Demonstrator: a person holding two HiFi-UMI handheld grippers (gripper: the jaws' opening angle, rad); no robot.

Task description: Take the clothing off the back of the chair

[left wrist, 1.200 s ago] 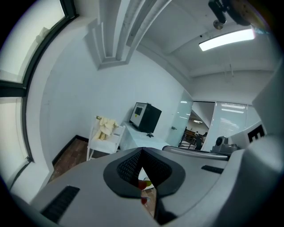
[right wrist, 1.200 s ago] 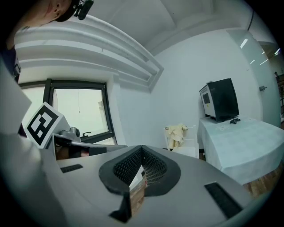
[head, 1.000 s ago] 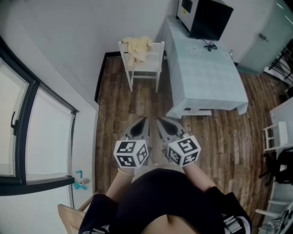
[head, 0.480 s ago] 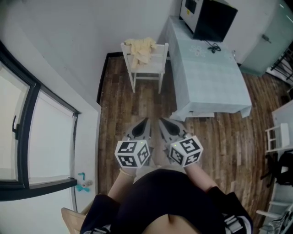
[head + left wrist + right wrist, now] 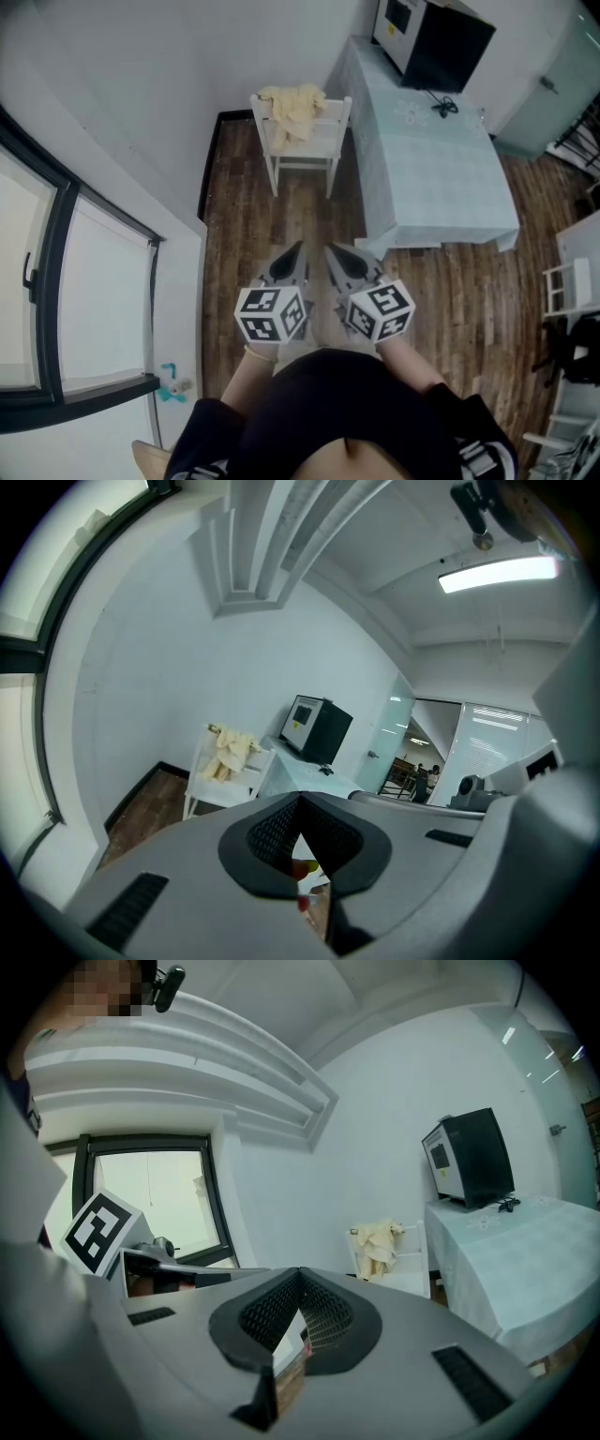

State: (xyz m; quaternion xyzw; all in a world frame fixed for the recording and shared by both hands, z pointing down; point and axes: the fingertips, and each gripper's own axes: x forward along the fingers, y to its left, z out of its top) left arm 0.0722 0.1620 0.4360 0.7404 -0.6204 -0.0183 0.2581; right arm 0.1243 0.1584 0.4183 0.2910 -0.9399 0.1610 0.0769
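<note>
Noted L gripper (image 5: 296, 247) & R gripper (image 5: 331, 249) both shut, empty, side by side aimed at chair (image 5: 305, 156), prob. approach only, since pale clothing (image 5: 292, 105) draped over chair's back rail, by table (image 5: 441, 178) corner, hangs well apart.

The clothing (image 5: 292, 105) is soft, crumpled cloth, lying on a chair (image 5: 305, 155) with a smooth, white-painted finish. The floor (image 5: 281, 225) is dark, streaky wood planking. Beside it hangs a matt, pale tablecloth (image 5: 431, 159).

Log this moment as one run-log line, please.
stage: pre-grasp | left claw: shut, empty | right claw: shut, empty | clothing: draped on chair back, untouched
</note>
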